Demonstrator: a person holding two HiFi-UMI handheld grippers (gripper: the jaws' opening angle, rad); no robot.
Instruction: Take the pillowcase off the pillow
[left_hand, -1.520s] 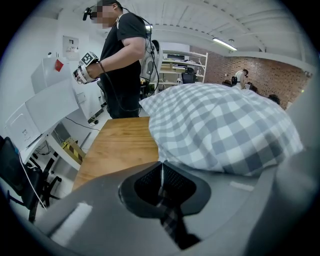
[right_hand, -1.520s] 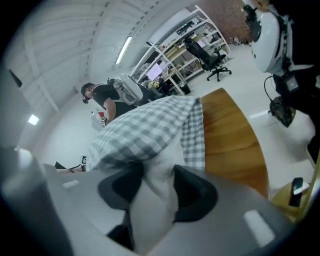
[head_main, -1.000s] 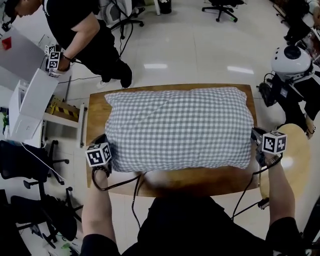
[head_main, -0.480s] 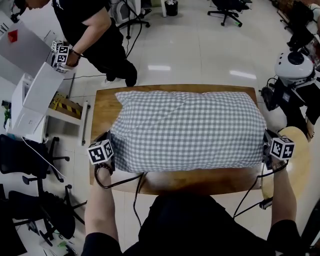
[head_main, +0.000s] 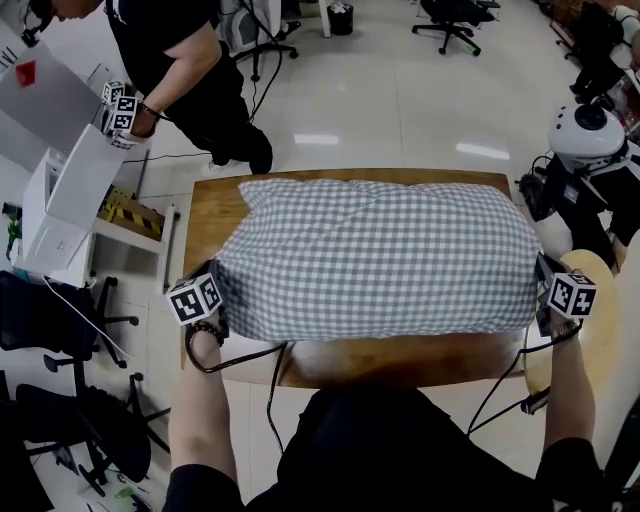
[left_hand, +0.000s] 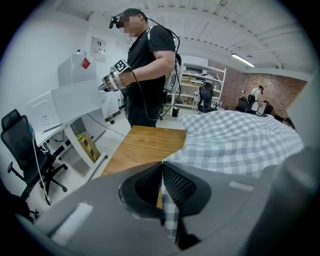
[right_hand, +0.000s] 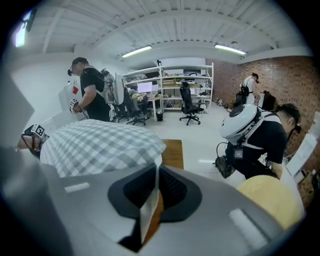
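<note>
Pillowcase (head_main: 375, 255) now wider; bystander (head_main: 190, 70) beyond table (head_main: 200, 215)

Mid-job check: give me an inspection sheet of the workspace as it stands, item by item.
Surface: wooden table, bare wood showing round the pillowcase.
Job's things: checked pillowcase, not yet off, stuffed full, lying across the table.
Clutter: nothing seen on the table.
Claws: left claw shut on checked pillowcase cloth at the near left corner; right claw shut on a pale cloth fold at the near right corner, apparently the pillowcase too.
Cables: black cables hang from both claws below the table's near edge.
Surroundings: person at a white desk beyond the table; office chairs left; white robot and round wooden top right.
</note>
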